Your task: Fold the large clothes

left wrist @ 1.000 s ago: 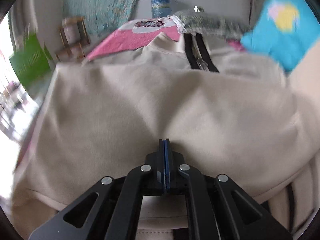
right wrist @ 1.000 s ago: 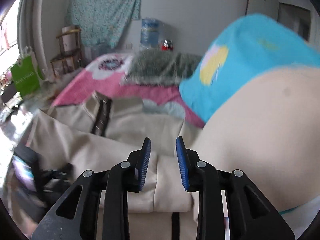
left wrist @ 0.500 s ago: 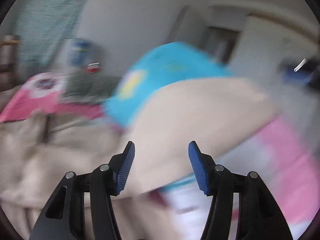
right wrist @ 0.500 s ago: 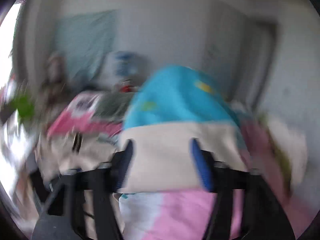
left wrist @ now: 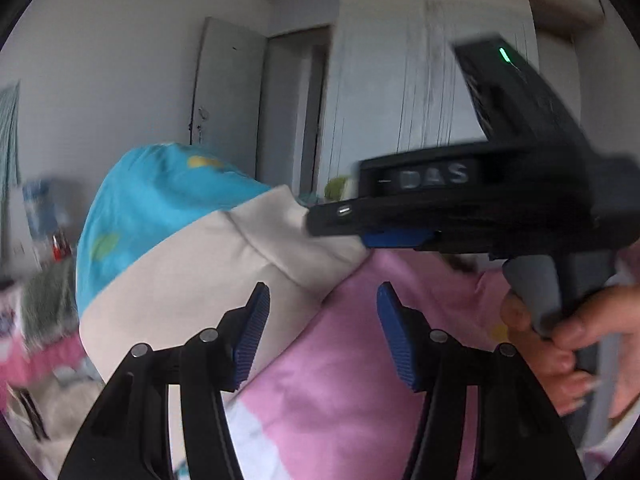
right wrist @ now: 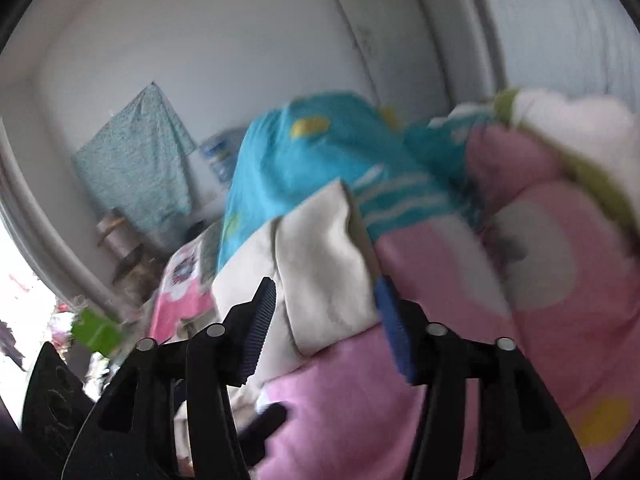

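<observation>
A beige jacket sleeve lies draped over a blue blanket heap, its ribbed cuff at the top. My left gripper hangs open above the pink quilt with nothing between its fingers, just right of the sleeve. My right gripper, gripped by a hand, comes in from the right with its tip at the cuff. In the right wrist view the cuff sits between the jaws of the right gripper, which are opening. I cannot tell whether the pads still touch the cloth.
A pink flowered quilt covers the bed below both grippers. More bedding is piled at the right. A teal cloth hangs on the far wall above a wooden shelf. A green bag stands at the left. A door is behind.
My left gripper was shut on the beige jacket body; it has opened, let go and swung up and right. My right gripper moved onto the sleeve cuff and widened.
</observation>
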`<control>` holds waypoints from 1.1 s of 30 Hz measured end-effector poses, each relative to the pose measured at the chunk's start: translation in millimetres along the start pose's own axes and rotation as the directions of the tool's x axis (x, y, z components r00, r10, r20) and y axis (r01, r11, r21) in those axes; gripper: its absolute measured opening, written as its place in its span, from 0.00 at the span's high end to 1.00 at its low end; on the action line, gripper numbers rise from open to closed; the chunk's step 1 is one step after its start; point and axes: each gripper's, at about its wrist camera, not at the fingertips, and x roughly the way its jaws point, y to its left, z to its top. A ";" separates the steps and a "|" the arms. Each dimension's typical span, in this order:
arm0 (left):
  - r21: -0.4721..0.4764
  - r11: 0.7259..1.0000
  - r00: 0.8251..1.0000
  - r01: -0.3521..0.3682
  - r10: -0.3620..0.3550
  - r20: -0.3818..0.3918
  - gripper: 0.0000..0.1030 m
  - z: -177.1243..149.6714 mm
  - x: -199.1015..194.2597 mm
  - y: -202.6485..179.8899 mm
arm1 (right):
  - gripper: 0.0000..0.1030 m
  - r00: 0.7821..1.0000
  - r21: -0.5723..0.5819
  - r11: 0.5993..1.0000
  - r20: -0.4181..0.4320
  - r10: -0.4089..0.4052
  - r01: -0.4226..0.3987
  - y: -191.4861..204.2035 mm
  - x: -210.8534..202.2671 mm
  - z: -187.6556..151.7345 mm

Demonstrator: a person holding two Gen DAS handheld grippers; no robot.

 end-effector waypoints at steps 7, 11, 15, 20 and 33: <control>0.088 0.995 0.999 -0.042 0.044 -0.030 0.47 -0.4 28.4 -16.2 | 0.82 0.992 0.028 0.994 -0.064 0.107 -0.105 -0.8 13.9 5.6; 0.055 0.994 0.996 -0.091 0.093 -0.018 0.60 -1.3 39.0 -5.4 | 0.84 0.980 0.075 0.981 -0.080 0.185 -0.179 -3.7 17.5 1.1; 0.007 0.995 0.995 -0.103 0.103 -0.012 0.87 0.1 30.5 5.2 | 0.85 0.965 0.081 0.965 -0.071 0.254 -0.248 11.4 16.3 -4.7; -0.212 0.976 0.998 -0.049 0.057 0.032 0.95 5.4 -6.1 58.9 | 0.85 0.946 -0.047 0.947 -0.070 0.316 -0.319 79.5 19.2 -6.8; -0.483 0.805 0.931 -0.345 0.358 -0.069 0.95 -100.3 -160.3 263.3 | 0.85 0.791 -0.168 0.774 -0.106 0.602 -0.611 257.3 80.3 -60.2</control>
